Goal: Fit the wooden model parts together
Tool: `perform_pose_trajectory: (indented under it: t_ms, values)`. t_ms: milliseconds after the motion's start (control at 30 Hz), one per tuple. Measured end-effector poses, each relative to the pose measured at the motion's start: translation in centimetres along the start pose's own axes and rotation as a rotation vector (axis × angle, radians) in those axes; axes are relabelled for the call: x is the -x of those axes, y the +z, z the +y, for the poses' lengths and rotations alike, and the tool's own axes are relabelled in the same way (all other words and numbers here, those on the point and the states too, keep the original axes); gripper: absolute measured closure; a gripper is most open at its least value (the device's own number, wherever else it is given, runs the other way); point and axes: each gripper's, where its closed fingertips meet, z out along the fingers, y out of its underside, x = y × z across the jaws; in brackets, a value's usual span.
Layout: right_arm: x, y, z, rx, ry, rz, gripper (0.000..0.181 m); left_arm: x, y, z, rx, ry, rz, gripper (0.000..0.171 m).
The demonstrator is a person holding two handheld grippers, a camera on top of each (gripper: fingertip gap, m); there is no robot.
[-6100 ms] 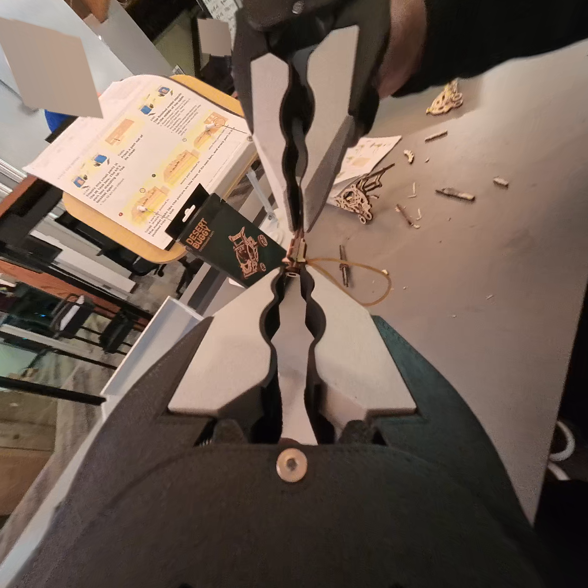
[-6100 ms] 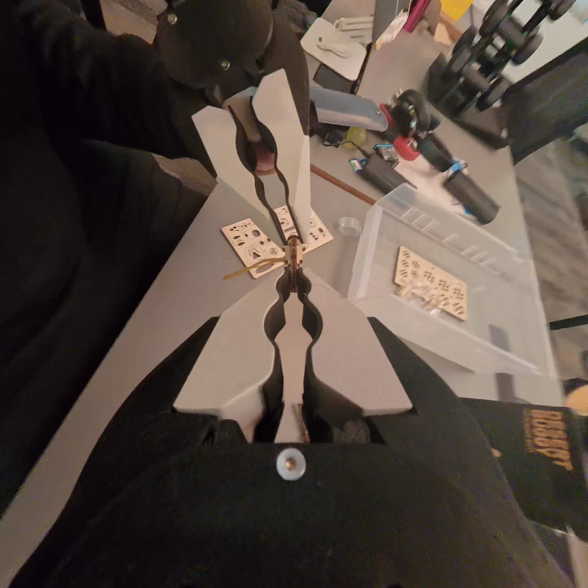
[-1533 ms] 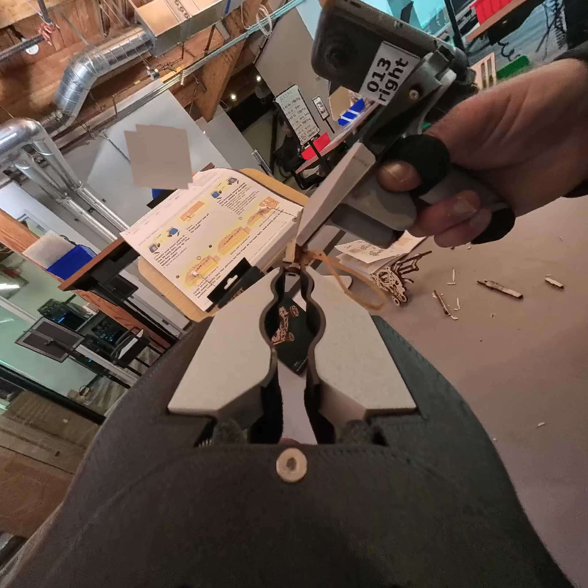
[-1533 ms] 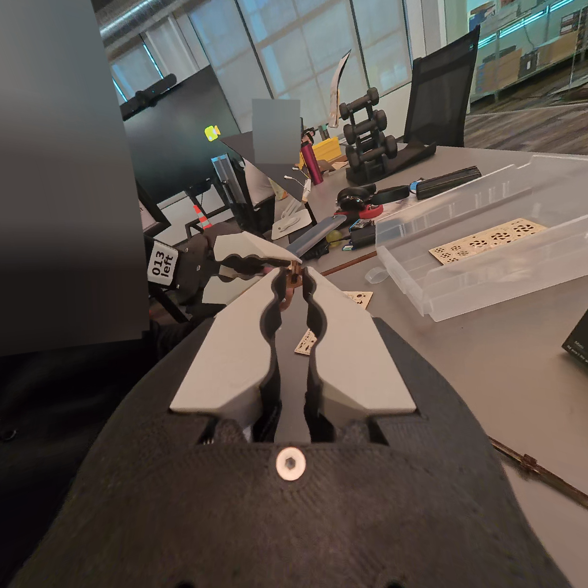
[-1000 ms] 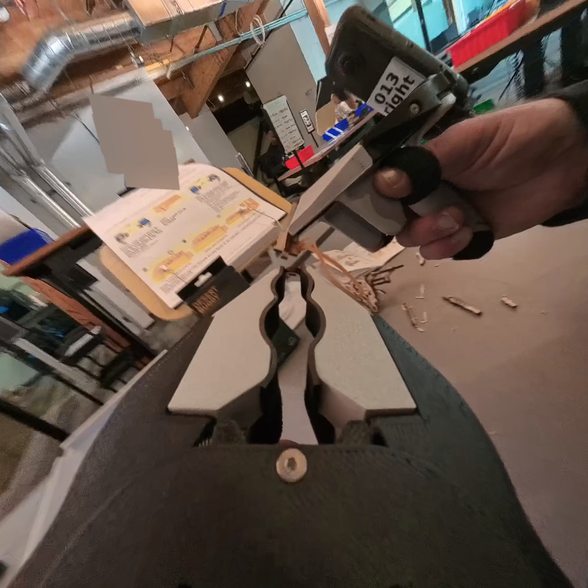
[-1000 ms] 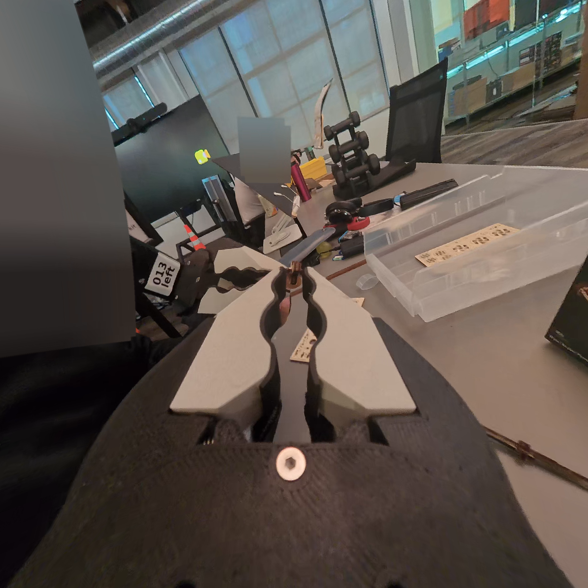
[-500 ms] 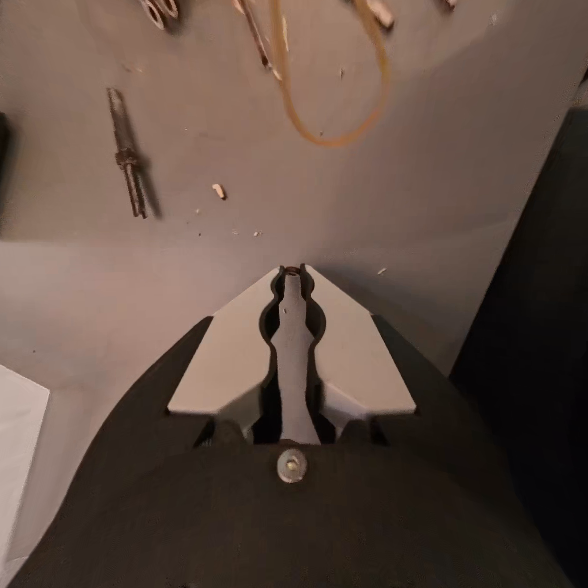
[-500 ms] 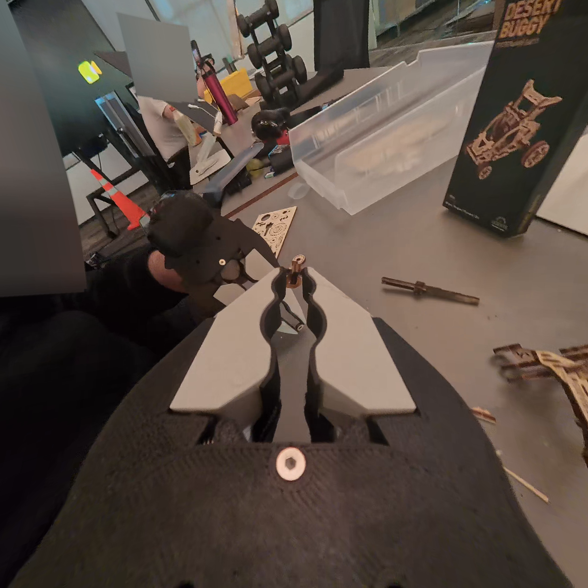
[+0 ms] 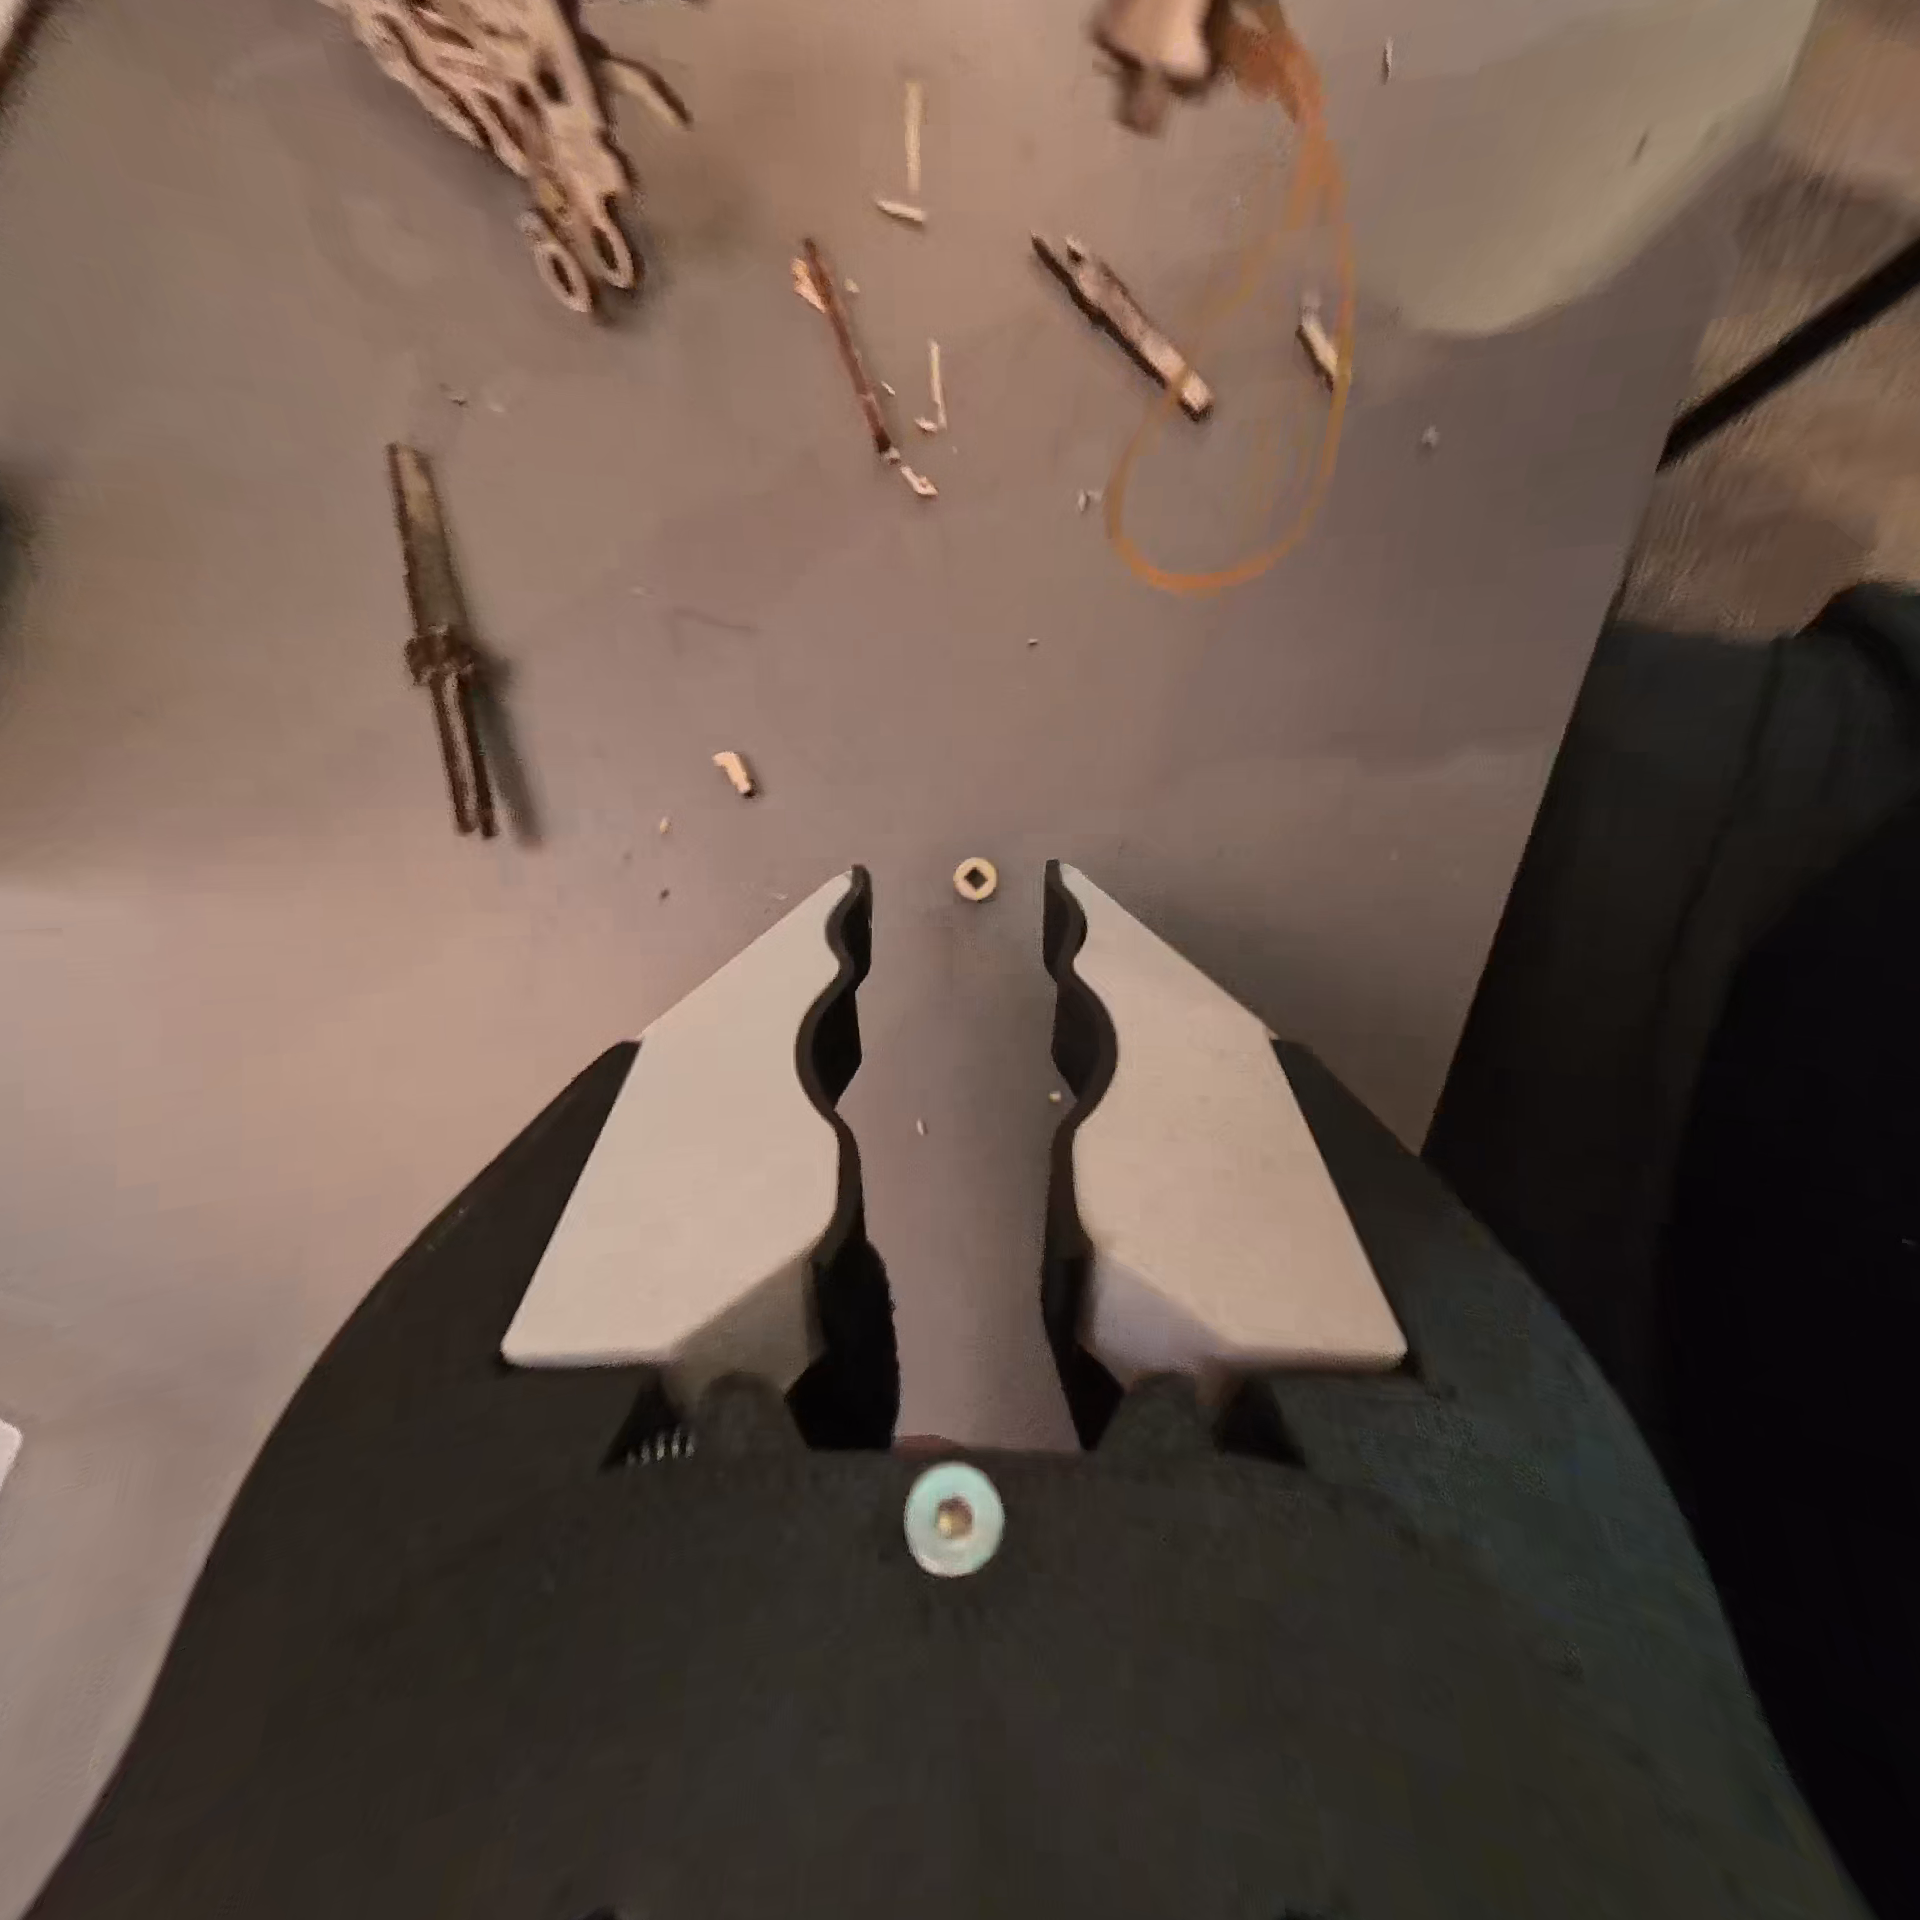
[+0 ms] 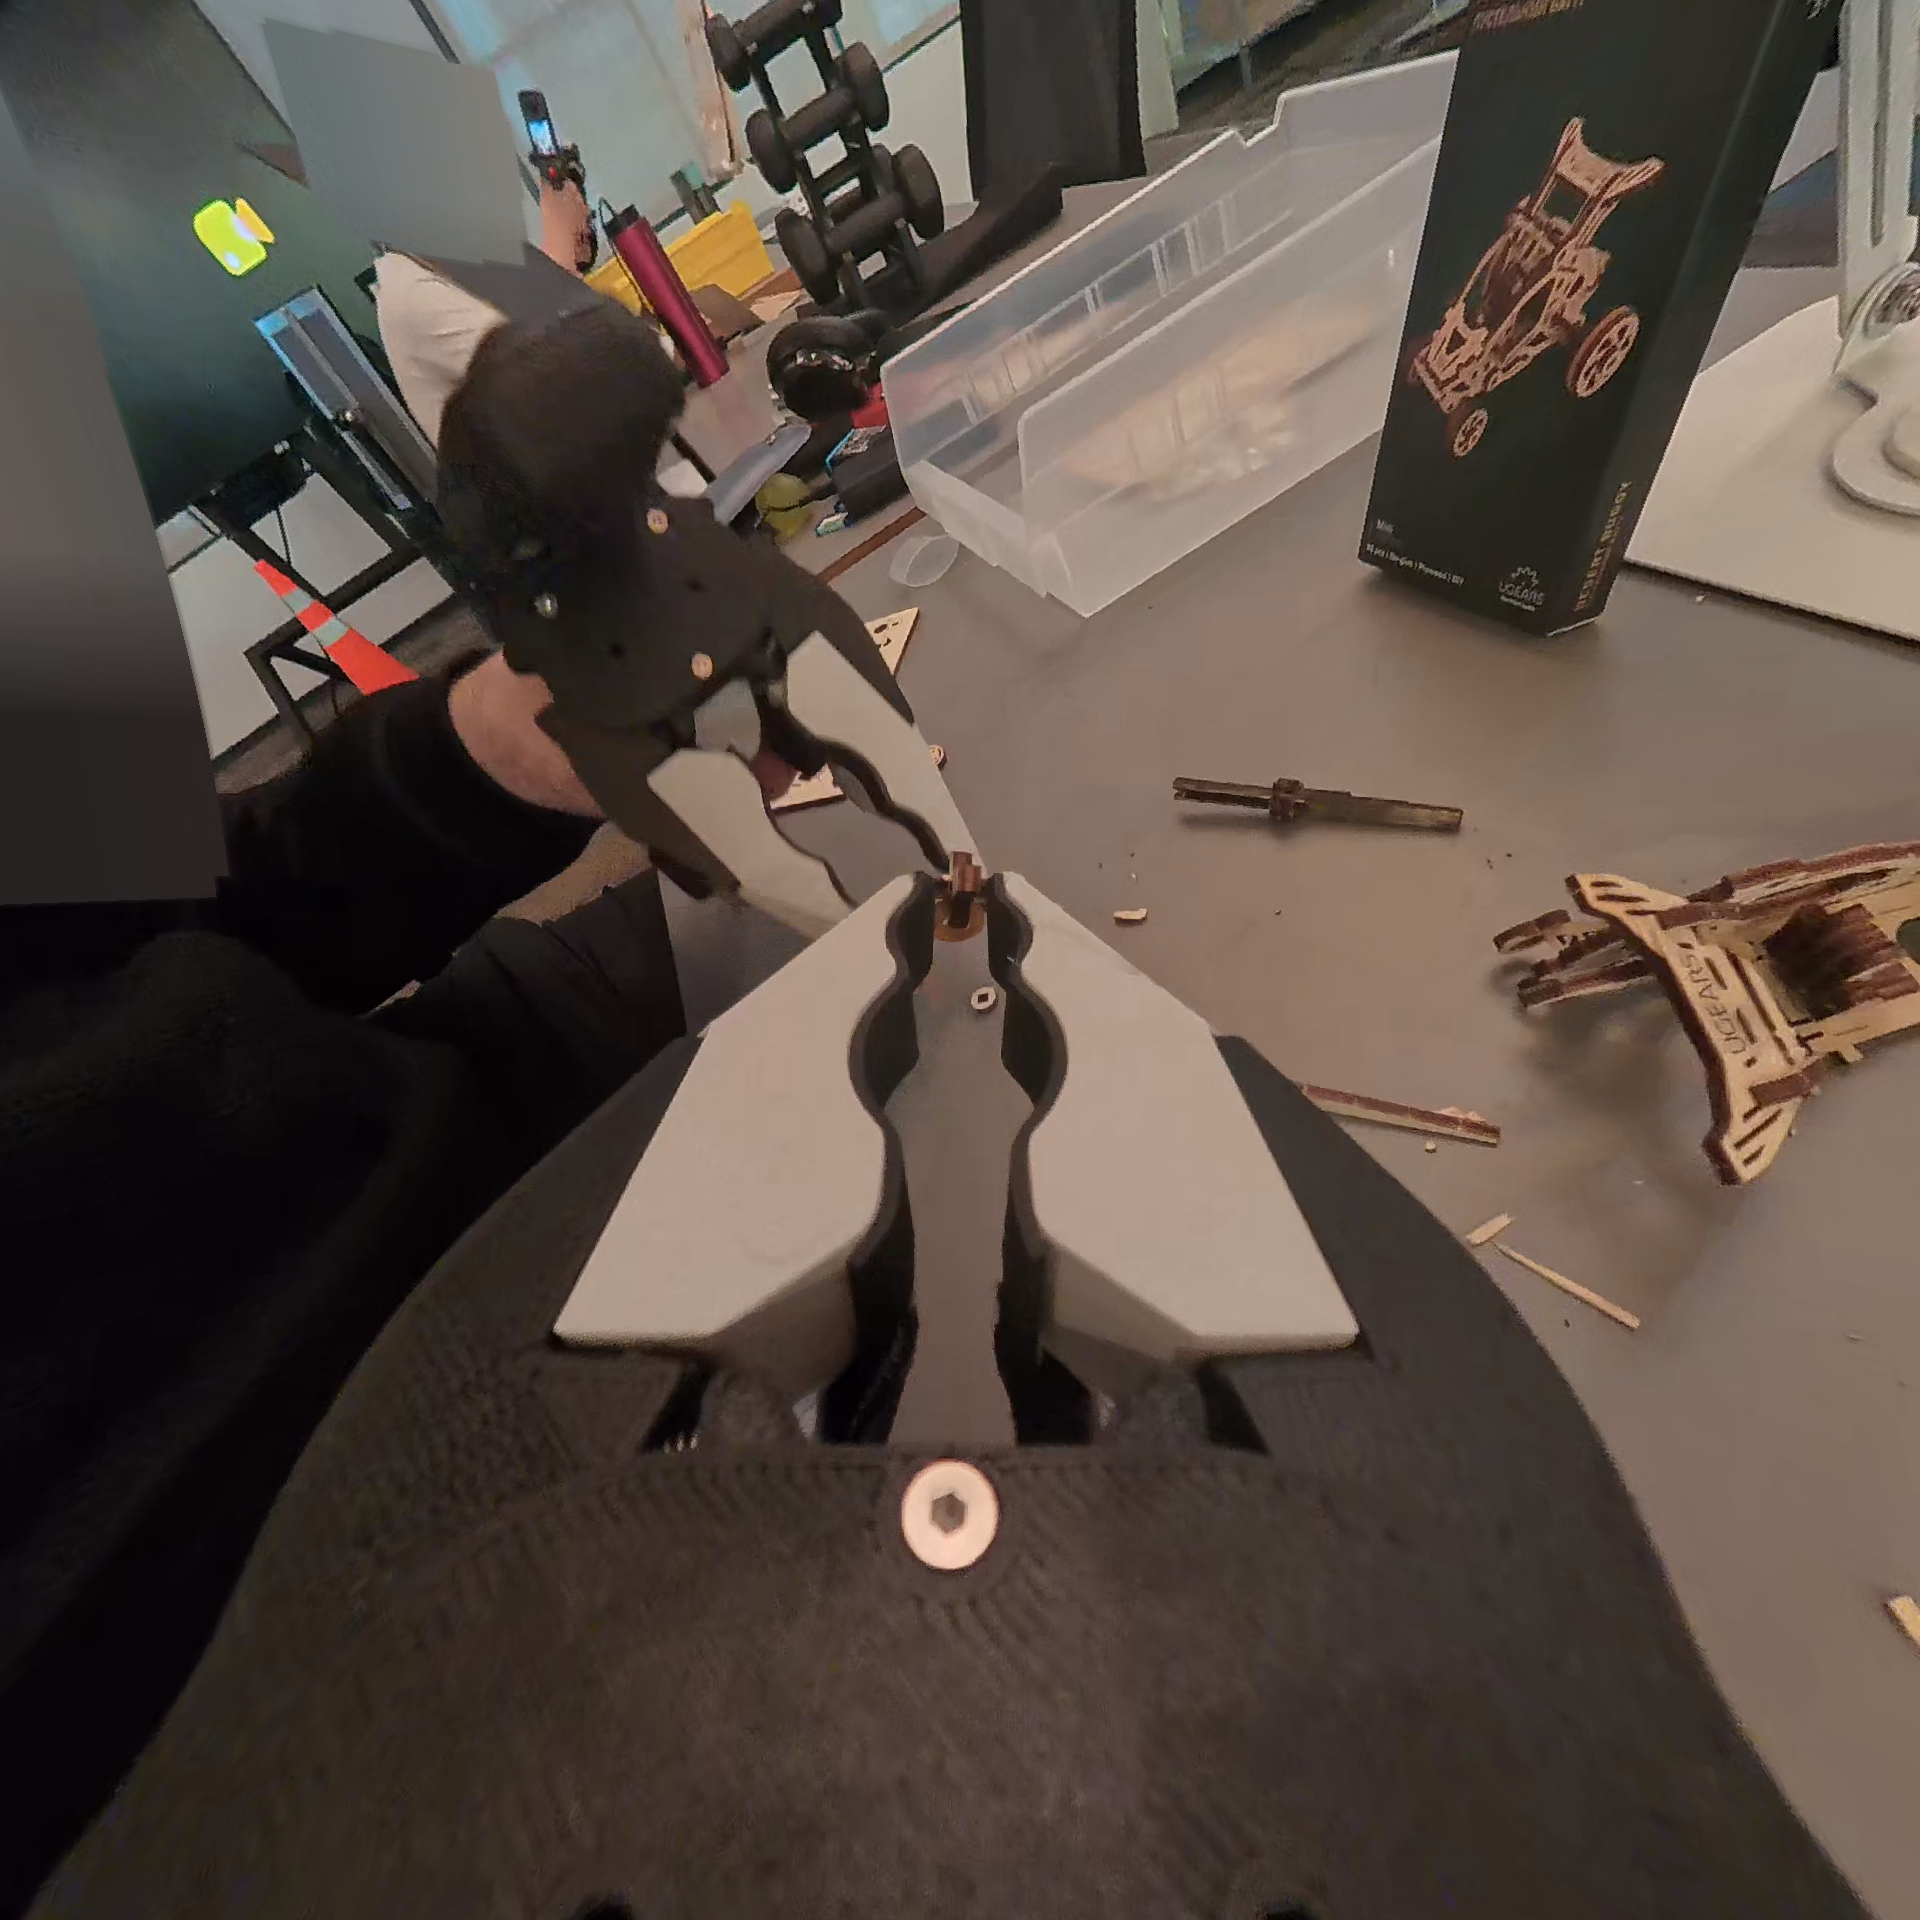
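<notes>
My left gripper (image 9: 954, 883) is open and points down at the grey table (image 9: 312, 1039). A small wooden ring (image 9: 975, 878) with a square hole lies on the table between its fingertips, untouched. My right gripper (image 10: 961, 894) is shut on a small brown wooden part (image 10: 956, 899), held just above the table. The ring also shows in the right wrist view (image 10: 982, 1000), under the right fingers. The left gripper (image 10: 894, 883) shows there too, open, its tips close to the held part. A tan rubber band (image 9: 1236, 436) loops beyond the ring.
A wooden axle (image 9: 447, 644) (image 10: 1309, 805) lies to one side. The part-built wooden chassis (image 10: 1745, 987) (image 9: 520, 125) lies on its side among splinters and sticks (image 9: 1122, 322). A black box (image 10: 1538, 312) and a clear plastic bin (image 10: 1143, 343) stand behind. Across from one pair of fingers to the other is roughly 12 cm.
My left gripper has opened and the small wooden ring it held now lies on the table between its tips. My right gripper stays shut on its part, now nearer the left gripper.
</notes>
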Motion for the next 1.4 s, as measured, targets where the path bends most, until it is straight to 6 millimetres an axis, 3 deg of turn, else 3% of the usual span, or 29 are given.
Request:
perform_pose_trajectory:
  t_ms: [100,167,333,467,667,1133,1400]
  values:
    - [0.6,0.7,0.8,0.04,-0.017,-0.036,0.174,0.3,-1.7,-0.7,-0.152,-0.078,0.023,0.147]
    - [1.3,1.4,1.0,0.054,-0.034,-0.079,0.174,-0.5,-3.0,-2.3,-0.299,-0.121,0.095,0.154]
    - [3.2,2.5,0.2,0.01,-0.041,-0.199,0.174,-1.5,-5.2,-4.9,-0.504,-0.16,0.216,0.157]
    - [3.9,2.9,-0.3,-0.016,-0.029,-0.242,0.174,-3.0,-6.0,-6.2,-0.602,-0.186,0.344,0.153]
    - [4.8,3.1,-0.9,-0.055,0.008,-0.307,0.174,-3.8,-6.5,-7.1,-0.701,-0.22,0.421,0.164]
    - [5.1,3.2,-0.3,0.159,-0.108,-0.274,0.169,-4.0,-6.9,-6.3,-0.631,-0.139,0.408,0.165]
    - [5.8,3.6,-0.3,0.177,-0.086,-0.316,0.173,-4.3,-7.1,-6.0,-0.62,-0.115,0.408,0.165]
